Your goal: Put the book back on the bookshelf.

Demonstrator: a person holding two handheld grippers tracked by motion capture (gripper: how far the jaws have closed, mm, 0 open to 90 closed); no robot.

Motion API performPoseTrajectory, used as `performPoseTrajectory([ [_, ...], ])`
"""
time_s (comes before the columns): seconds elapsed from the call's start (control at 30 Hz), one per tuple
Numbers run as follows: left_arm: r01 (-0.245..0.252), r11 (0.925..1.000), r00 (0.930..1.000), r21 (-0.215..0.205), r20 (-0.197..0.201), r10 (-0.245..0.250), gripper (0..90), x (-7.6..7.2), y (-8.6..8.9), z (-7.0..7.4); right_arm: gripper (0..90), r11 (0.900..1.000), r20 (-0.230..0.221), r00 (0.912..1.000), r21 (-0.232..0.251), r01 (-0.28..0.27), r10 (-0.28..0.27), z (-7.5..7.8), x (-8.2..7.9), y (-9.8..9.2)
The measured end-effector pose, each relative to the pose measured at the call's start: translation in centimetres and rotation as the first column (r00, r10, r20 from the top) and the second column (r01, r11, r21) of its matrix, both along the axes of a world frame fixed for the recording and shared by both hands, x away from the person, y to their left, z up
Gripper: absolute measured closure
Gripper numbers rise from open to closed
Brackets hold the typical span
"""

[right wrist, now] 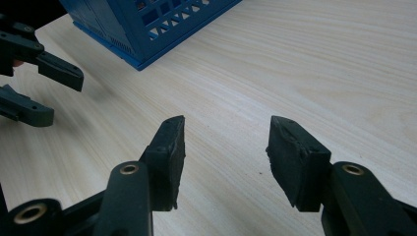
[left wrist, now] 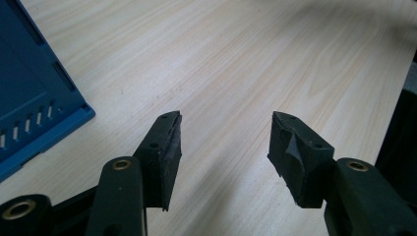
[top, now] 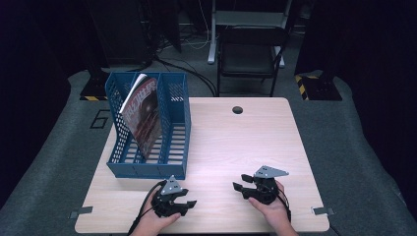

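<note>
the blue file rack is seen on the left part of the desk, with a magazine leaned upright in its middle compartment, the spine tilted toward the left wall. the rack's long axis runs away from the person, and its near front edge lies just ahead of the left tongs, which are judged the nearer; the right tongs are held well apart to the right. both pairs are released, jaws parted about halfway, with nothing gripped and only bare desk seen between them
</note>
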State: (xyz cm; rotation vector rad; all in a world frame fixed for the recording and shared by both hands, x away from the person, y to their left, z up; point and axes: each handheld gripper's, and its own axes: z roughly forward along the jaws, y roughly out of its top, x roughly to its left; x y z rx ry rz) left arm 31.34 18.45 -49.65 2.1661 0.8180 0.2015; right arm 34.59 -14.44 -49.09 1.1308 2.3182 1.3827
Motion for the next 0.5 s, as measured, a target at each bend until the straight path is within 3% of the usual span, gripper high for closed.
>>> performPoseTrajectory([
  [0.1,-0.010,0.9998,0.9999,-0.017,-0.004,0.010,46.0,0.1,0.0,-0.4,48.3,1.000,0.002,1.0000,-0.002,0.001,-0.001,-0.1,0.0,0.0],
  [0.4,0.025,0.9994,0.9990,0.024,-0.039,-0.024,44.2,0.4,-0.2,-1.2,48.1,1.000,-0.011,0.9999,-0.024,0.006,-0.006,-0.6,0.0,-0.3],
  [0.5,0.040,0.9982,0.9987,0.045,-0.033,-0.039,43.6,0.4,-0.5,-1.5,47.9,0.999,-0.022,0.9997,-0.033,0.014,-0.015,-0.8,0.0,-0.3],
])
